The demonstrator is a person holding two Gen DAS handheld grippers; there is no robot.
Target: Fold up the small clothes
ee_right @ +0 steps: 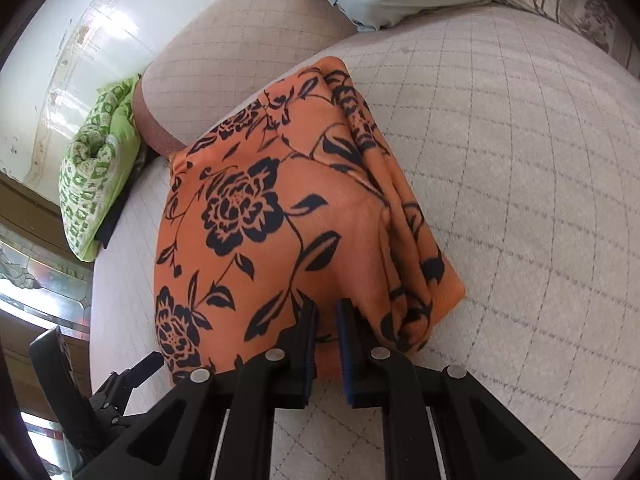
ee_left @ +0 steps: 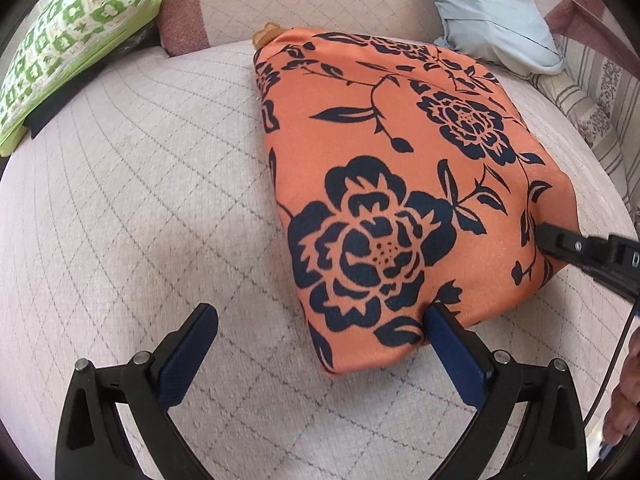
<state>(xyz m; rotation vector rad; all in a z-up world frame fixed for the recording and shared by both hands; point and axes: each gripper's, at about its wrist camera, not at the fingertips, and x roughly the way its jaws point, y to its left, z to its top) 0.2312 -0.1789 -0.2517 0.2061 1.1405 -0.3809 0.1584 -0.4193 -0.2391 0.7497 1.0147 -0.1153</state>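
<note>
One orange flowered cloth [ee_left: 384,184], folded, lies on quilted bed cover [ee_left: 140,200]. Left gripper [ee_left: 320,320] spread wide at its near edge, one finger touching. Right gripper [ee_right: 326,312] pinches the cloth's edge.

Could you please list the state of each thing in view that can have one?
Orange floral garment: folded into a layered stack on the quilted cushion.
Left gripper: open, one finger touching the garment's near edge.
Right gripper: nearly shut, pinching the garment's edge.
Green patterned bedding: bundled up, aside.
Light blue pillow: lying behind.
</note>
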